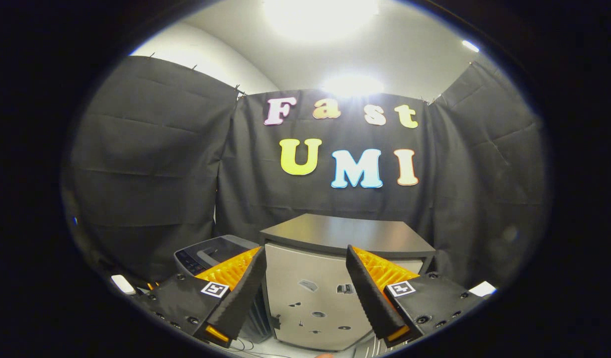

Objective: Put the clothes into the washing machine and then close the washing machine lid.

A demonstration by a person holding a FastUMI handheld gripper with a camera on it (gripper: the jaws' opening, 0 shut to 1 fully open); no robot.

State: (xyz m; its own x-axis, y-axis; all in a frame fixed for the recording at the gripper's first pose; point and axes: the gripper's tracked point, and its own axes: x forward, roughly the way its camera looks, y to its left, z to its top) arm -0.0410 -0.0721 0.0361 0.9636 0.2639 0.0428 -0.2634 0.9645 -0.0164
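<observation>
Gripper (pixel 305 293) held high, fingers spread wide, holding nothing. Beyond them stood a silver fridge-like cabinet with a dark flat top (pixel 310 298). Beside it, behind one finger — the grey top-loading washing machine (pixel 211 253), its dark lid seemingly flat down. Clothes unseen, so stage unclear. Any approach wanted the gripper tipped downward toward the machine.

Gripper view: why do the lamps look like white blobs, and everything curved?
Gripper view: two ceiling lamps overexpose into glare; the fisheye lens bows the cloth wall and cabinet; the open tongs, holding nothing, look oversized, being nearest the lens.
</observation>
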